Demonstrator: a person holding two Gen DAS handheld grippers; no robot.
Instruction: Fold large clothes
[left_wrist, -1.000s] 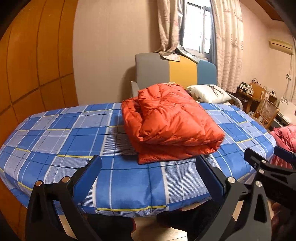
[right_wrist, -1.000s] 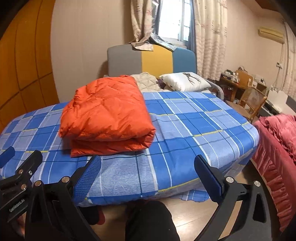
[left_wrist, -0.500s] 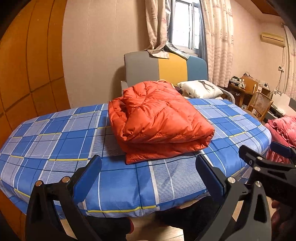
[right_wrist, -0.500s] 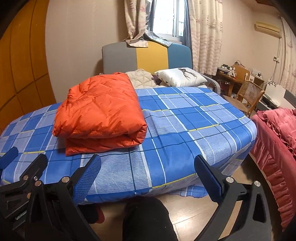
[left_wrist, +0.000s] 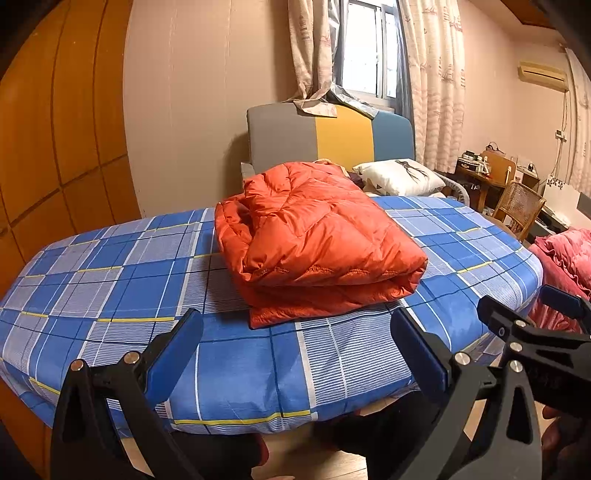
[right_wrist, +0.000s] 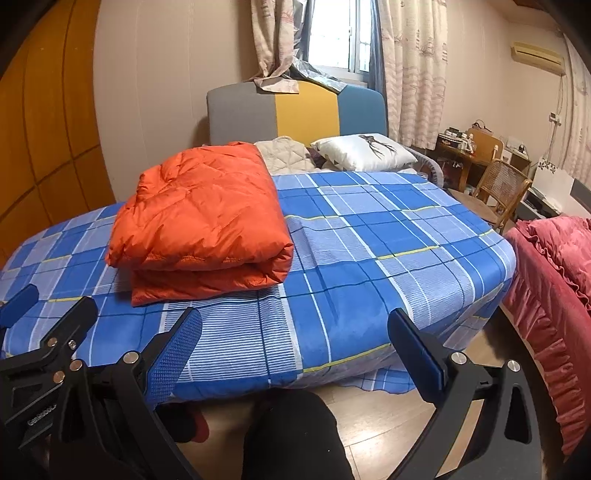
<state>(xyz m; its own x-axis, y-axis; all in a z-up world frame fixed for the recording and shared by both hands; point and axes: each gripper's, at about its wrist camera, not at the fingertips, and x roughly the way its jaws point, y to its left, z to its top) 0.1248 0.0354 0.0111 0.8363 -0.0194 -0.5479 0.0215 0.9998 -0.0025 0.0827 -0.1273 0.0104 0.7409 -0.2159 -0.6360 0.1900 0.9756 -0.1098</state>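
Note:
An orange puffy jacket (left_wrist: 317, 240) lies folded in a thick bundle on the blue plaid bed (left_wrist: 110, 295); it also shows in the right wrist view (right_wrist: 203, 221), left of the bed's middle (right_wrist: 369, 258). My left gripper (left_wrist: 295, 350) is open and empty, held off the bed's near edge, well short of the jacket. My right gripper (right_wrist: 295, 350) is open and empty, also off the near edge, to the right of the jacket. The right gripper shows at the right edge of the left wrist view (left_wrist: 532, 332).
A grey, yellow and blue headboard (right_wrist: 295, 110) and a white pillow (right_wrist: 365, 151) stand behind the bed. A red quilted bed (right_wrist: 554, 266) is on the right, a wicker chair (right_wrist: 498, 192) and cluttered desk beyond. Orange wardrobe panels (left_wrist: 55, 129) are at left. Wood floor lies below.
Both grippers have drawn back and risen slightly from the bed, so the jacket looks lower and more of the near edge shows. The jacket has not moved. Both stay open.

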